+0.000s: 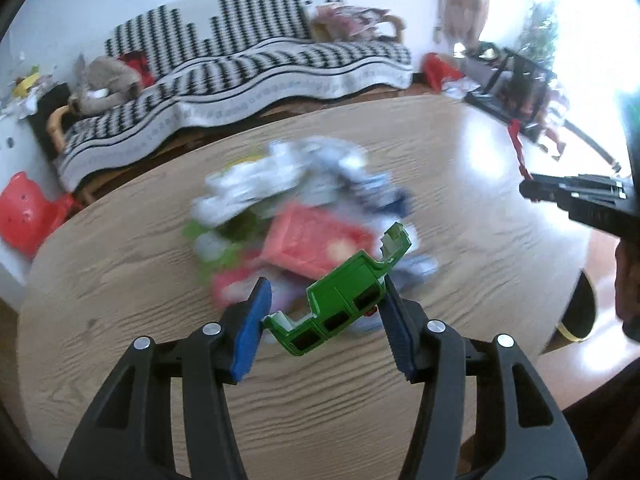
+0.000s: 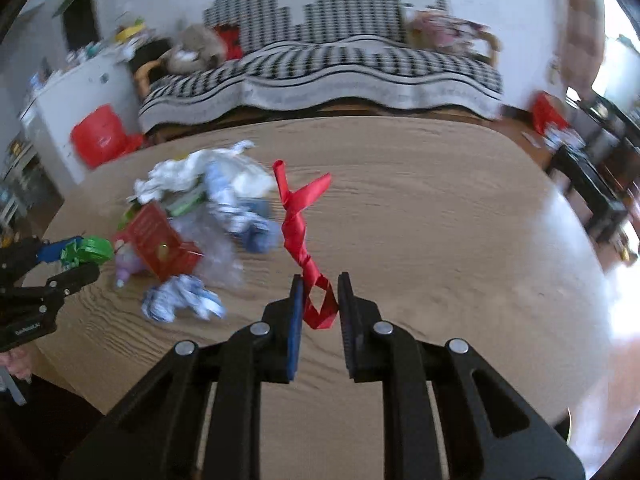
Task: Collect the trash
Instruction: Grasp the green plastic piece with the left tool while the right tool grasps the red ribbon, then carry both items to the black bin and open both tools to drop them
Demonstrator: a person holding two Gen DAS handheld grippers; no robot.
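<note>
Left wrist view, from nine o'clock across: a red plastic stool [image 1: 24,216] sits beyond the table edge, and a sofa under a black-and-white throw [image 1: 240,60] runs along the top. On the wooden table [image 1: 120,264], around the centre, lies a blurred heap of trash [image 1: 296,208]: white and blue crumpled paper with a red carton [image 1: 316,240] on its near side. At six o'clock the left gripper [image 1: 322,320] grasps a bent green plastic piece [image 1: 344,300], its ends touching both blue pads [image 1: 250,336]; the piece hangs over the near side of the heap. At three o'clock the right gripper [image 1: 532,190] enters side-on with a red ribbon [image 1: 518,148] rising from its tip.

Right wrist view, from nine o'clock: the left gripper [image 2: 76,256] shows at the edge with the green piece [image 2: 90,250] in it, just beside the heap [image 2: 208,208] and the red carton [image 2: 160,244]. At centre, the right gripper [image 2: 318,308] is clenched on the twisted red ribbon [image 2: 298,236], whose looped lower end sits between the pads while the rest stands up over the table [image 2: 440,240], apart from the heap.
</note>
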